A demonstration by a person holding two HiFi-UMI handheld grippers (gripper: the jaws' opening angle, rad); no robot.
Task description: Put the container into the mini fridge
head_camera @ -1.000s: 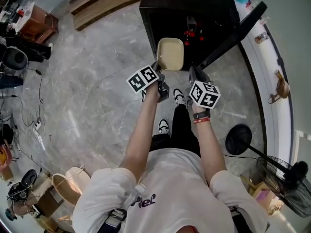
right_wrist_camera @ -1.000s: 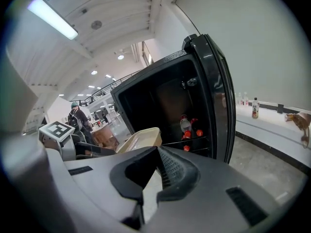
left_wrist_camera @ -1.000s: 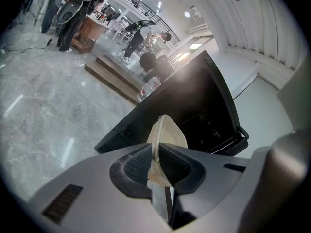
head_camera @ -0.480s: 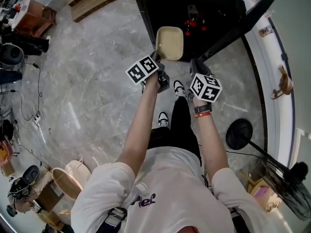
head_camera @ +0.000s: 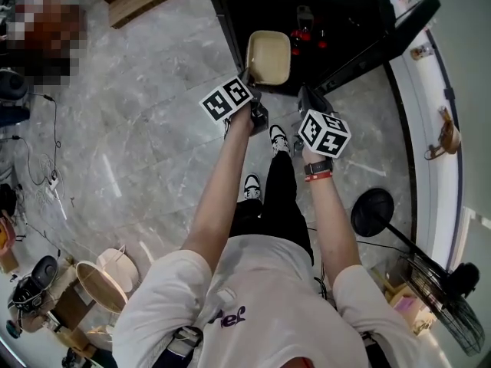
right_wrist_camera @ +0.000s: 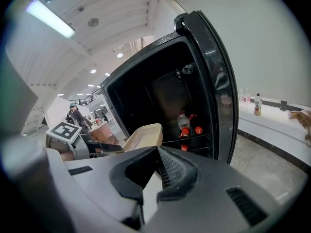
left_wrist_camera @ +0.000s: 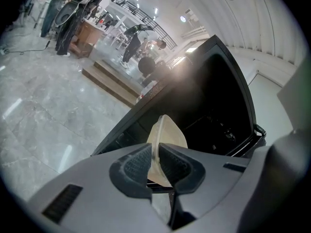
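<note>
Holding the container (head_camera: pixel 268 56) by its near rim with the left gripper (head_camera: pixel 250 83), pads (left_wrist_camera: pixel 133 161) pinched tight on the thin wall. Rest of the container sticking out straight ahead of the jaws and a touch to their right. Long axis in line with the way the left gripper points, so pushing forward along the jaws means feeding it in short end first. Nothing in the right gripper (head_camera: pixel 305 100): jaws closed on air, parked just right of the container's near end, apparently not touching it, so no support from that side. Mini fridge (head_camera: pixel 230 18) dead ahead of both grippers, door (head_camera: pixel 383 41) swung wide off to the right of the right gripper. Far end of the container at the fridge mouth in the head view, probably over the threshold, but can't confirm the depth. In the right gripper view, container up and left of those jaws, roughly level, near the height of the shelf (right_wrist_camera: pixel 201 139) carrying the red-capped bottles (right_wrist_camera: pixel 187 125). Best guess for the next move: straight ahead and slightly down onto that shelf, left hand only. Risks: a one-edge grip, so possible droop or twist at the far end, and a possible bump into the bottles, ahead and right of the left gripper.
</note>
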